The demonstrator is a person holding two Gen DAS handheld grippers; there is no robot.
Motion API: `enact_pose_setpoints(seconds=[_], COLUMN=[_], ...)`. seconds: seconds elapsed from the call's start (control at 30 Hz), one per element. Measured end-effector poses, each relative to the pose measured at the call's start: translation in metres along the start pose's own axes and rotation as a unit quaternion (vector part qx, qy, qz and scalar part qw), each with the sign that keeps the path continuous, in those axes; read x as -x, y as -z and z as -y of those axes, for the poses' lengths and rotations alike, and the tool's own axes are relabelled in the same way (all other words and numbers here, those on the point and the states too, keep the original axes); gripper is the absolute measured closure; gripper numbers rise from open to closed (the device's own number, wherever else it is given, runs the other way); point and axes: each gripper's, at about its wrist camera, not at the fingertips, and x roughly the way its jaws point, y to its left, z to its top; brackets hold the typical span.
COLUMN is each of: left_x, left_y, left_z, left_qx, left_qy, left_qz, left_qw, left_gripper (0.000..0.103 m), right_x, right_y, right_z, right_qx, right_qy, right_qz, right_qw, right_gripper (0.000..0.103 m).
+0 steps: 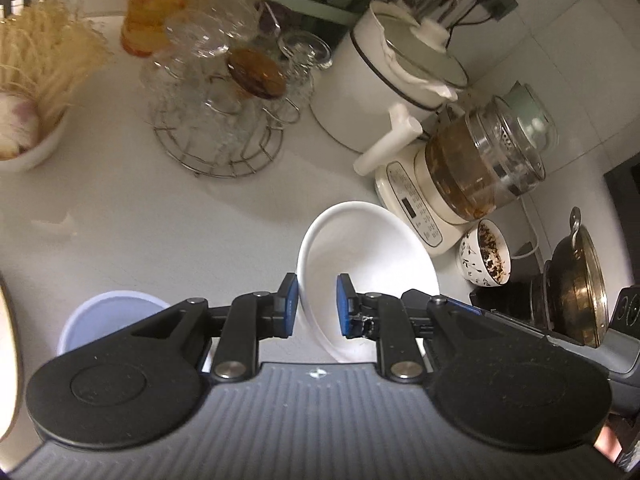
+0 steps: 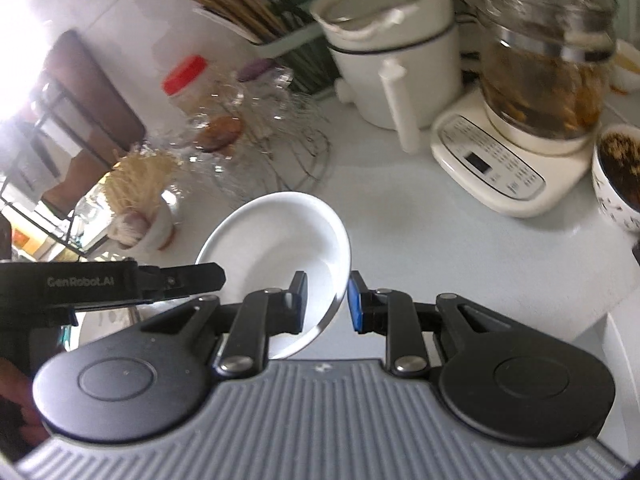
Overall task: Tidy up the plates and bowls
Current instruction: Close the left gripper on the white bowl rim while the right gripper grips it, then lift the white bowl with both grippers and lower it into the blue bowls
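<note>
A white bowl (image 1: 360, 256) hangs tilted above the pale counter, held from both sides. In the left wrist view my left gripper (image 1: 316, 305) is shut on the bowl's left rim, blue pads on either side of the wall. Part of the right gripper's grey body (image 1: 580, 332) shows at the bowl's far side. In the right wrist view my right gripper (image 2: 329, 304) is shut on the right rim of the same white bowl (image 2: 276, 232), and the left gripper (image 2: 188, 278) reaches in from the left edge. A pale blue bowl (image 1: 104, 312) sits below, to the left.
Behind stand a wire rack of glasses (image 1: 218, 128), a white lidded pot (image 1: 400, 76), a glass kettle on a cream base (image 1: 480, 160) and a patterned cup of tea leaves (image 1: 486, 258). A wok (image 1: 576, 280) is at right, a bowl of garlic (image 1: 24, 136) at left.
</note>
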Motion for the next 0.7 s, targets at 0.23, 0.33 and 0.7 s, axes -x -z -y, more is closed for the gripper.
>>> enact_pose_setpoints(seconds=[0.23, 0.33, 0.7], left_x=[0.026, 0.035, 0.069], left_y=[0.004, 0.006, 0.021], left_z=[-0.021, -0.029, -0.064], left_qx=[0.011, 0.018, 0.057], left_qy=[-0.001, -0.002, -0.025], left_qz=[0.013, 0.022, 0.053], left_qw=[0.9999, 0.9996, 0.9967], left_gripper=[0.081, 0.081, 0.081], right_x=[-0.004, -0.005, -0.021], right_y=[0.002, 0.001, 0.002], right_z=[-0.020, -0.030, -0.067], right_qx=[0.006, 0.019, 0.066], right_qy=[-0.020, -0.027, -0.064], right_qz=[0.000, 0.004, -0.017], right_qw=[1.000, 0.999, 0.996], right_gripper=[0.079, 0.079, 0.079])
